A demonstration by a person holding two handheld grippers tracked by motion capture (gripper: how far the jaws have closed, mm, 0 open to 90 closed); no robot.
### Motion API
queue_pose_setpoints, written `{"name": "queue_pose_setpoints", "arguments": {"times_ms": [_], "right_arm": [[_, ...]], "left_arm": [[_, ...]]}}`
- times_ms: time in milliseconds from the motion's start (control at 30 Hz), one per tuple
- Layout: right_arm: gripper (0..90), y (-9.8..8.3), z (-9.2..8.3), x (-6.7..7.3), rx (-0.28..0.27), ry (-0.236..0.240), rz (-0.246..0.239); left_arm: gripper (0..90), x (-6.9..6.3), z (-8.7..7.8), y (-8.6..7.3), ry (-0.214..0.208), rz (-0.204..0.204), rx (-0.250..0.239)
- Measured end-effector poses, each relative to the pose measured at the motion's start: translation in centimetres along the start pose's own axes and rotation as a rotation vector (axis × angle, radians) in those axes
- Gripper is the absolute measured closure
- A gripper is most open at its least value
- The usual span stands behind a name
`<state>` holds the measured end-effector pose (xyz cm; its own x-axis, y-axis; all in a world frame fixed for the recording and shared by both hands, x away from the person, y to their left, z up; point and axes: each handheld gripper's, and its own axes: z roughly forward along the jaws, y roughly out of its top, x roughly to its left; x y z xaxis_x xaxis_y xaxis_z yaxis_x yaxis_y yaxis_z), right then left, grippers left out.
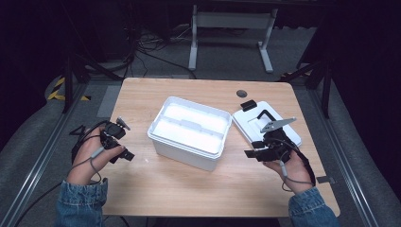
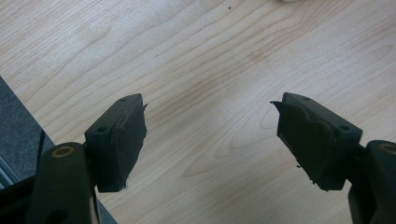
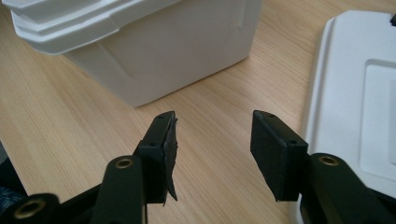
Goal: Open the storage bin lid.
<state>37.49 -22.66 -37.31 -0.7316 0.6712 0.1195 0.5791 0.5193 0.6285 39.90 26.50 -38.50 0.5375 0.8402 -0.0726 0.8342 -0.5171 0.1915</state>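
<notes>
High view: white box (image 1: 189, 130) stands uncovered, its lid (image 1: 267, 124) flat on the bench (image 1: 189, 189); both tongs, left (image 1: 124, 155) and right (image 1: 250, 153), released, empty; lidding seemingly remains

**A lit table in a dark room**

A pale wooden table (image 1: 189, 189) with rounded corners stands under bright light; the room around it falls off into near black. The floor (image 1: 227, 56) is grey. Beyond the table's far edge stands a white metal frame (image 1: 231, 21) on two feet, with loose cables (image 1: 151, 45) on the floor to its left. Metal rails (image 1: 33, 165) run along the floor on both sides of the table. Yellow-and-black tape (image 1: 59, 90) marks the floor off the table's far left corner.
</notes>
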Motion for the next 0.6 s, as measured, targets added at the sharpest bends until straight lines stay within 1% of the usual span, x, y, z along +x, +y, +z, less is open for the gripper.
{"name": "queue_pose_setpoints", "arguments": {"times_ms": [67,100,167,200,267,333,367,467,600], "right_arm": [[50.8,-0.6,0.7,0.4,-0.014,0.005,-0.004],[50.5,-0.9,1.0,0.5,-0.023,0.024,-0.004],[50.1,-1.2,1.5,0.7,-0.024,0.052,-0.001],[50.1,-1.4,2.0,0.9,-0.016,0.050,-0.011],[50.1,-1.7,2.6,1.1,-0.003,0.043,-0.019],[50.2,-1.9,3.1,1.3,0.002,0.044,-0.018],[50.4,-2.0,3.3,1.4,0.007,0.041,-0.019],[50.5,-2.3,4.0,1.6,0.020,0.050,-0.014],[51.7,-2.7,4.9,2.1,0.022,0.041,-0.029]], "left_arm": [[24.7,0.0,0.0,0.0,0.000,0.000,0.002],[24.7,0.0,0.0,0.0,0.000,0.000,0.002],[24.6,0.0,0.0,0.0,0.002,0.003,0.003],[24.6,0.0,0.0,0.0,0.000,0.000,0.006],[24.6,0.0,0.1,0.0,0.001,0.004,0.003],[24.6,0.0,0.1,0.0,0.001,0.004,0.003],[24.6,0.0,0.0,0.0,0.002,-0.003,0.005],[24.6,0.0,0.0,0.0,0.002,-0.002,0.003],[24.6,0.0,0.0,0.0,0.002,0.004,0.002]]}}
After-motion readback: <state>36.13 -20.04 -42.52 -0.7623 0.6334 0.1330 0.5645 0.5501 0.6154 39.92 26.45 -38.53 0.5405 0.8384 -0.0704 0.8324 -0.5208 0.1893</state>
